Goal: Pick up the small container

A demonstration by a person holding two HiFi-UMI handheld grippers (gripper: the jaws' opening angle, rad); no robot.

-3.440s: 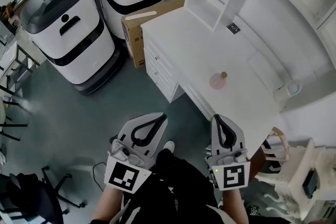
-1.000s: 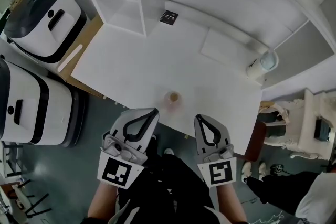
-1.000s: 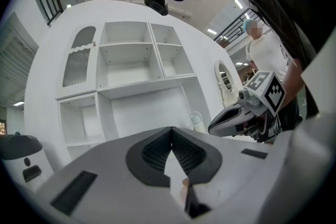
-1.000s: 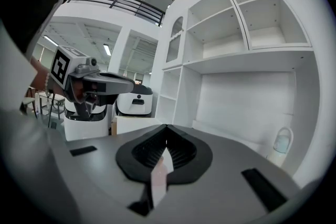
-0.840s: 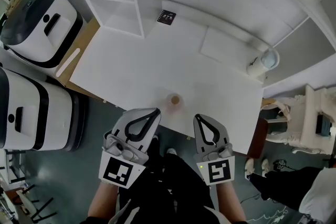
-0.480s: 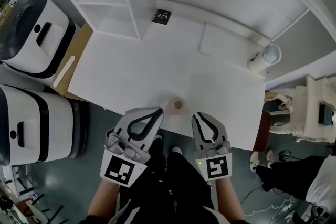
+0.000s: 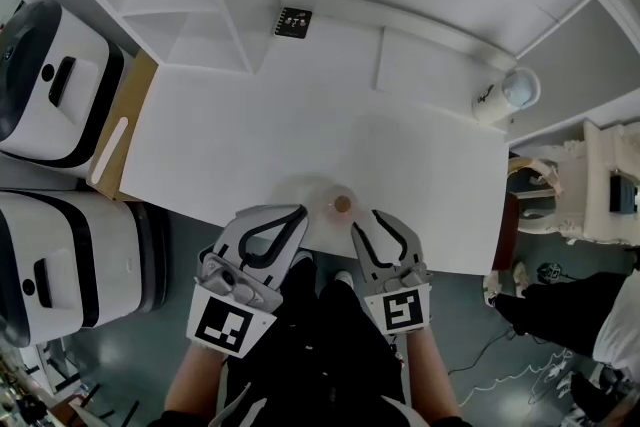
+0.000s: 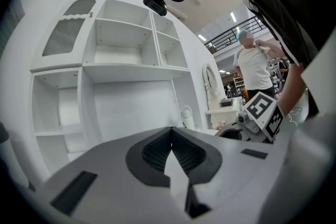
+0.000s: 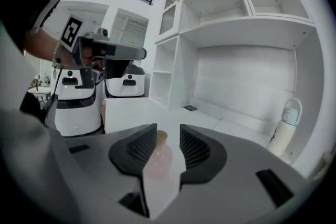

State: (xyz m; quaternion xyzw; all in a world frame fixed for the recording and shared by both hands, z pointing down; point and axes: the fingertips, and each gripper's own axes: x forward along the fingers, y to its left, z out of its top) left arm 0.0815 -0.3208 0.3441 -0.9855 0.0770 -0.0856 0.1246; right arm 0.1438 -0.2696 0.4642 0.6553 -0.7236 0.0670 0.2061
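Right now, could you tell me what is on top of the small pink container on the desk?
A small brown stopper sits on the container, closing its mouth. The stopper covers the opening, so whatever is inside cannot be seen.

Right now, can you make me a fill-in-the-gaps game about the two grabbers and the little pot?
1. The left gripper has its jaws ____.
2. The right gripper has its jaws ____, and the small container shows through the gap, untouched.
3. In the head view, the white bottle stands at the desk's far ____ corner.
Missing words: shut; open; right. The right gripper's jaws have just been opening.
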